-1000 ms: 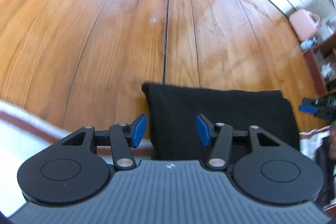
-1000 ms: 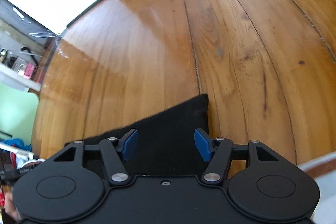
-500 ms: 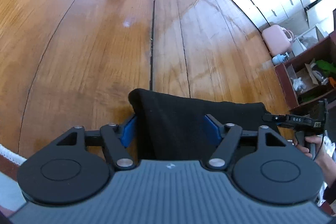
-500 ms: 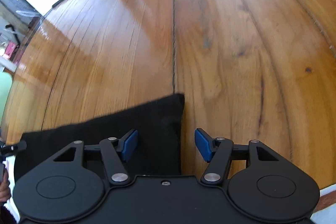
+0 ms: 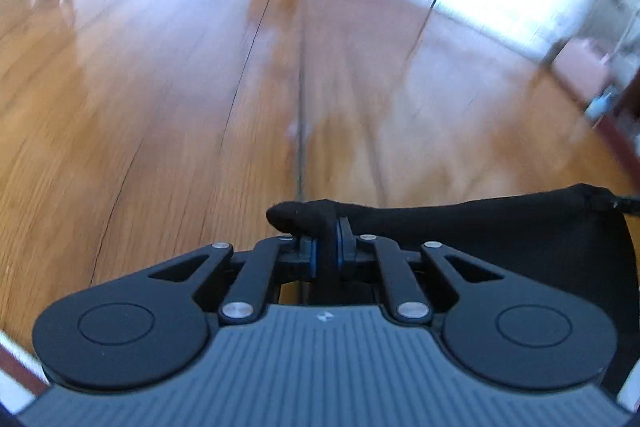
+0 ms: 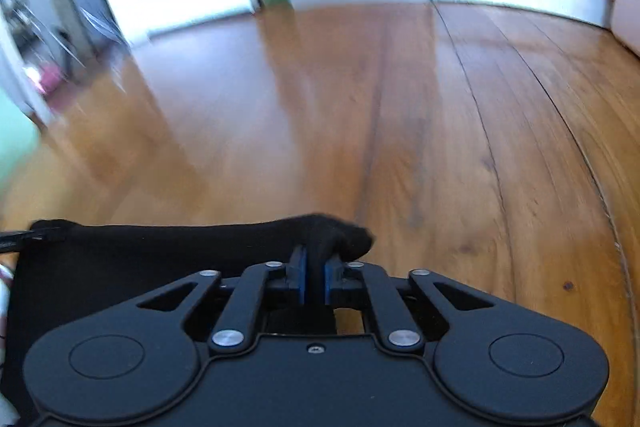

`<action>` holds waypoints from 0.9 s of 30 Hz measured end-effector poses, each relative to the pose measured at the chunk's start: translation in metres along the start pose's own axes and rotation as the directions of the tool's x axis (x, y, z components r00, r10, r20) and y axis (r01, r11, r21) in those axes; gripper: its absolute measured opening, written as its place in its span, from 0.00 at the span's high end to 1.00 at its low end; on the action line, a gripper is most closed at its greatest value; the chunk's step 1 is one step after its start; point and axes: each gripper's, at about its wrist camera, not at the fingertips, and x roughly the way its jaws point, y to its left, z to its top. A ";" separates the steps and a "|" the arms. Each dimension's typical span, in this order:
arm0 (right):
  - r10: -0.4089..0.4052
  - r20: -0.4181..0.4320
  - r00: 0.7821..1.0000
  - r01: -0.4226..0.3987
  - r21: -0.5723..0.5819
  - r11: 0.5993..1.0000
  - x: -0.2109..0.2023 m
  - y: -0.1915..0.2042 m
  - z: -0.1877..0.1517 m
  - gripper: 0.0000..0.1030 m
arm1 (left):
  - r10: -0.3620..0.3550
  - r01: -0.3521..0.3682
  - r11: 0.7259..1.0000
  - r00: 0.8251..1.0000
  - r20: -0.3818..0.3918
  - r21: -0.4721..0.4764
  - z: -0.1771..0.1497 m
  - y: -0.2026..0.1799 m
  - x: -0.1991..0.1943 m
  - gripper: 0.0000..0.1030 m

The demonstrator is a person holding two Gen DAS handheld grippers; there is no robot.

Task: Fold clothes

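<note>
Black cloth (image 5: 500,227) stretches as a taut band across the lower right of the left wrist view, its bunched corner poking out just left of centre. The left gripper (image 5: 327,247) is closing, its blue pads (image 5: 344,241) already pinching that corner between them. In the right wrist view the same cloth (image 6: 160,247) spans the lower left, and the right gripper (image 6: 314,281) is likewise closing with the opposite corner nipped between its jaws, a dark nub of fabric sticking out past the tips. Wooden floor (image 6: 440,127) fills the middle of both views (blurred, with bright white doors along the top edge).
</note>
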 end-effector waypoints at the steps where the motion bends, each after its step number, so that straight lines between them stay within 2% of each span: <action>1: -0.074 -0.025 0.997 0.074 -0.006 0.997 0.006 0.004 0.000 0.74 | 0.021 -0.021 1.000 1.000 0.007 0.021 -0.002 0.001 -0.004 0.87; 2: -0.118 -0.039 0.992 0.118 -0.003 0.993 0.005 0.006 -0.002 0.72 | 0.041 -0.042 0.998 0.999 0.016 0.041 -0.004 0.002 -0.008 0.80; 4: -0.096 -0.020 0.995 0.097 0.050 0.994 -0.012 0.007 -0.010 0.69 | 0.057 -0.057 0.998 0.997 0.046 0.014 -0.002 0.010 -0.025 0.65; 5: -0.072 -0.005 0.997 0.073 0.074 0.995 -0.021 0.008 -0.014 0.68 | 0.064 -0.064 0.998 0.996 0.062 0.000 -0.001 0.013 -0.034 0.63; 6: -0.021 0.019 1.000 0.019 0.091 0.996 -0.033 0.011 -0.020 0.66 | 0.041 -0.039 0.999 0.996 0.082 -0.016 0.001 0.016 -0.045 0.63; 8: 0.082 0.048 0.995 -0.085 0.082 0.993 -0.054 0.020 -0.037 0.62 | -0.063 0.066 0.997 0.995 0.083 -0.035 0.003 0.018 -0.064 0.66; 9: 0.114 0.042 0.993 -0.117 0.058 0.991 -0.061 0.027 -0.047 0.62 | -0.143 0.145 0.989 0.986 0.081 -0.023 0.002 0.015 -0.075 0.67; 11: 0.164 0.002 0.986 -0.164 -0.004 0.986 -0.071 0.039 -0.068 0.62 | -0.280 0.281 0.960 0.957 0.068 0.000 -0.003 0.008 -0.093 0.67; 12: 0.174 -0.020 0.984 -0.175 -0.032 0.984 -0.075 0.044 -0.078 0.62 | -0.337 0.337 0.942 0.940 0.057 0.012 -0.007 0.004 -0.100 0.68; 14: 0.136 -0.063 0.989 -0.141 -0.081 0.987 -0.078 0.046 -0.102 0.62 | -0.364 0.364 0.931 0.931 -0.028 -0.015 -0.017 -0.004 -0.100 0.68; 15: 0.113 -0.078 0.991 -0.120 -0.101 0.988 -0.079 0.046 -0.113 0.62 | -0.343 0.341 0.939 0.935 -0.086 -0.036 -0.021 -0.008 -0.095 0.68; 16: 0.081 -0.083 0.993 -0.090 -0.111 0.990 -0.081 0.043 -0.122 0.63 | -0.286 0.284 0.958 0.946 -0.154 -0.033 -0.029 -0.011 -0.085 0.68; 17: 0.050 -0.087 0.995 -0.060 -0.120 0.991 -0.082 0.040 -0.132 0.63 | -0.226 0.226 0.974 0.949 -0.220 -0.025 -0.036 -0.014 -0.075 0.68; 18: 0.029 -0.088 0.996 -0.040 -0.122 0.992 -0.084 0.036 -0.141 0.63 | -0.126 0.137 0.990 0.952 -0.279 0.023 -0.044 -0.018 -0.068 0.68; 20: 0.024 -0.082 0.996 -0.030 -0.073 0.997 -0.093 0.022 -0.150 0.63 | 0.033 0.012 0.991 0.943 -0.331 0.135 -0.056 -0.022 -0.061 0.74; 21: -0.001 -0.086 0.996 -0.003 -0.042 0.999 -0.100 0.016 -0.151 0.61 | 0.032 0.014 0.990 0.944 -0.327 0.138 -0.053 -0.024 -0.066 0.73; 23: -0.057 -0.078 0.995 0.059 0.026 0.998 -0.120 0.007 -0.155 0.56 | 0.076 -0.040 0.992 0.947 -0.313 0.122 -0.045 -0.021 -0.077 0.73; 25: -0.010 -0.052 0.999 0.017 0.133 0.991 -0.139 -0.008 -0.165 0.51 | 0.078 -0.049 0.991 0.966 -0.248 0.125 -0.041 -0.021 -0.093 0.72; 27: 0.082 -0.038 0.996 -0.068 0.285 0.956 -0.149 -0.023 -0.174 0.40 | -0.028 0.049 0.995 0.974 -0.227 0.089 -0.038 -0.026 -0.105 0.72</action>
